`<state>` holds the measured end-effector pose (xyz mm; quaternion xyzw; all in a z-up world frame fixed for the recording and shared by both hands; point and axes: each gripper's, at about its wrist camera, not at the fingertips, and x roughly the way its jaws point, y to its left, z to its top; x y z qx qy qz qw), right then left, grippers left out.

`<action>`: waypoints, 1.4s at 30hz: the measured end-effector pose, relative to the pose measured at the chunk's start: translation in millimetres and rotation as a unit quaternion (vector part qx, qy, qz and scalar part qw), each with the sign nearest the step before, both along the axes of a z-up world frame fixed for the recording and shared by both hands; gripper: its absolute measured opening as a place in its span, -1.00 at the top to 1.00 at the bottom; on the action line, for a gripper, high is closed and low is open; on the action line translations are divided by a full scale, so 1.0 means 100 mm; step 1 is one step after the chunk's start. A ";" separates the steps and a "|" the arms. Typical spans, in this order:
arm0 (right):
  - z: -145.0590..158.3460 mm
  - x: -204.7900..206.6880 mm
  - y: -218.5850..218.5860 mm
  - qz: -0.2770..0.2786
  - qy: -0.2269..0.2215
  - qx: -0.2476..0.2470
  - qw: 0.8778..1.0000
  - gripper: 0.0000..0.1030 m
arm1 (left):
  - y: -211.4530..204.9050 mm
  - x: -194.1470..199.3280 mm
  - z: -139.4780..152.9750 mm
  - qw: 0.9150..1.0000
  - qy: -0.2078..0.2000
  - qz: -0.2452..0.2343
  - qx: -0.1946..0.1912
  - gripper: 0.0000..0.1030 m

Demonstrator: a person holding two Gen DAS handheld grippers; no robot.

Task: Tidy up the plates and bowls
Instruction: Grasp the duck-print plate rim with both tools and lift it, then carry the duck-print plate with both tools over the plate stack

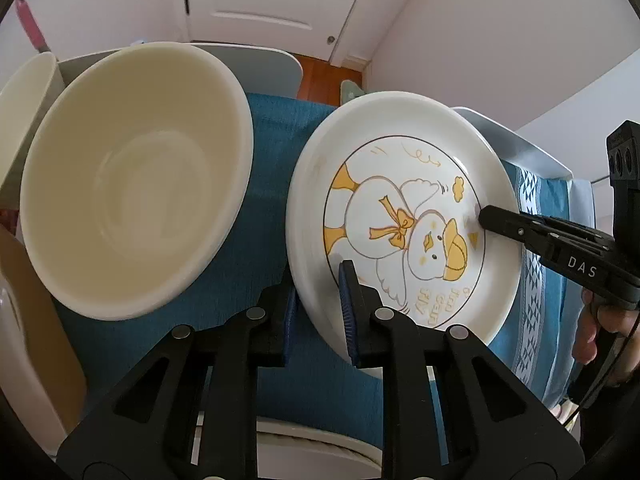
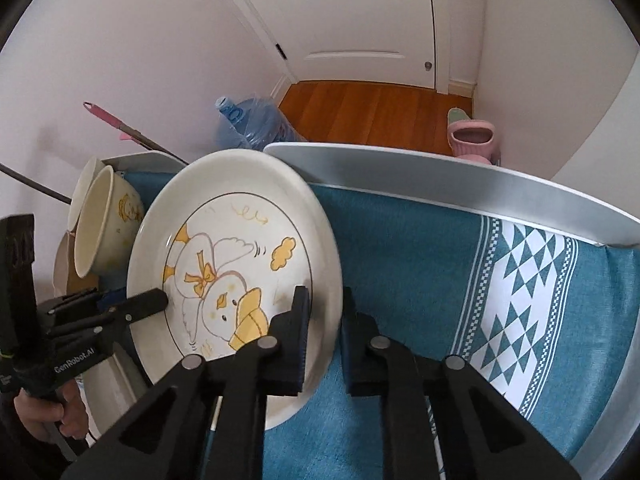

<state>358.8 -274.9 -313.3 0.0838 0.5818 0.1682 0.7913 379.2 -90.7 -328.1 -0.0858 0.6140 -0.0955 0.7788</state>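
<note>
Hand-held gripper (image 2: 324, 336) clamping plate (image 2: 240, 216); slipper (image 2: 472, 138) beyond

Our left tool (image 1: 318, 312) is black with blue ribbed pads and silver rivets; our right tool (image 2: 324, 336) matches, lettered "DAS".

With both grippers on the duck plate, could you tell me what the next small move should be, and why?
Probably lift it straight up, both hands together. The left gripper and right gripper are each shut on opposite sides of the duck plate's rim, and it lies on the blue cloth close beside the cream bowl, so sliding could knock it.
</note>
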 end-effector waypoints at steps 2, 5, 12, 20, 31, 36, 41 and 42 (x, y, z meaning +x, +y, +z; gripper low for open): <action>0.00 0.00 0.00 -0.004 -0.001 0.001 1.000 0.75 | -0.01 -0.01 0.01 1.000 -0.002 -0.001 0.007 0.67; 0.02 -0.03 0.02 0.001 -0.011 -0.006 1.000 0.75 | -0.02 0.00 0.05 1.000 -0.004 -0.003 0.013 0.67; 0.08 -0.12 -0.02 -0.002 -0.023 0.013 1.000 0.75 | -0.02 -0.05 0.17 0.999 -0.027 -0.006 0.029 0.67; 0.32 -0.35 -0.09 -0.011 -0.064 0.028 0.997 0.74 | -0.06 -0.27 0.57 0.996 -0.075 -0.011 0.037 0.67; 1.11 -0.99 -0.07 0.006 -0.142 0.024 0.990 0.74 | 0.07 -0.97 1.38 0.987 -0.153 0.004 0.040 0.67; 1.29 -1.34 0.13 0.032 -0.160 0.024 0.986 0.74 | 0.26 -1.39 1.53 0.985 -0.163 0.029 0.048 0.67; 1.26 -1.66 0.38 0.057 -0.165 0.021 0.984 0.74 | 0.44 -1.72 1.43 0.986 -0.153 0.047 0.047 0.67; 1.23 -1.70 0.43 0.060 -0.164 0.019 0.984 0.74 | 0.51 -1.78 1.37 0.987 -0.145 0.052 0.044 0.67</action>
